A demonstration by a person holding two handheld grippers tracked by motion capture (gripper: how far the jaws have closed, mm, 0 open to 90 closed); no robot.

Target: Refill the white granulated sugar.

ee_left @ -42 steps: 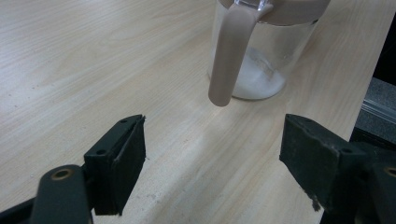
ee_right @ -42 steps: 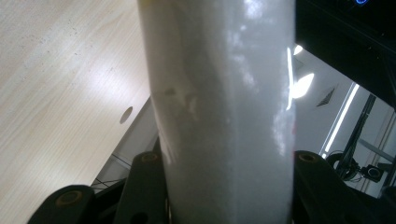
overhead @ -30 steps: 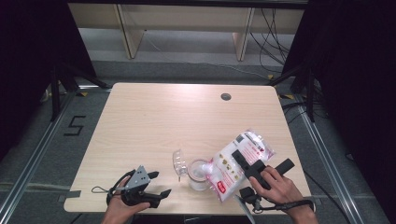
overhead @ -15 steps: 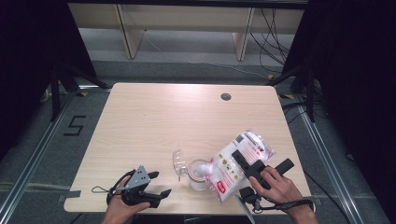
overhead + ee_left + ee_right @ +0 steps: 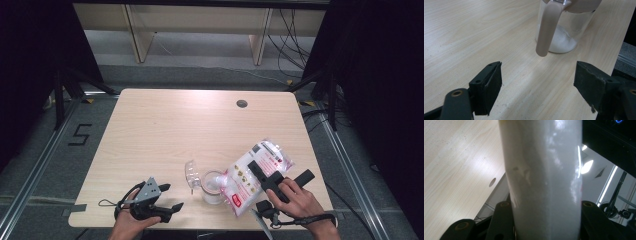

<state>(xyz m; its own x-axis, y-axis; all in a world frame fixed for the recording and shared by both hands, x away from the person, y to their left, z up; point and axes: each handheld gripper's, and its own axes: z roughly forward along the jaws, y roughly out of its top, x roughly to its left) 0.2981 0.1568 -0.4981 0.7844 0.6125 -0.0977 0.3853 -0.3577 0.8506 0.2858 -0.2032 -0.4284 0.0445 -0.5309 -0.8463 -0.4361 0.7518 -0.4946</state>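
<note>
**Bag tipped over the jar**

Jaws of the right gripper [image 5: 262, 172] clamp the bag [image 5: 257, 172] across its middle, holding it tilted with one corner over the jar [image 5: 212, 187] near the desk's [image 5: 200, 130] front edge. Left gripper [image 5: 170, 197] rests beside the jar, jaws spread and empty. Soft, slick film will likely sag and shift as the powder flows; a mid-body grip looks steadiest. Glass jar seems fragile and light.

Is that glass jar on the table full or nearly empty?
Nearly empty. The jar holds only a low layer of white powder at its bottom; the glass above is clear. Its lid hangs open.
</note>
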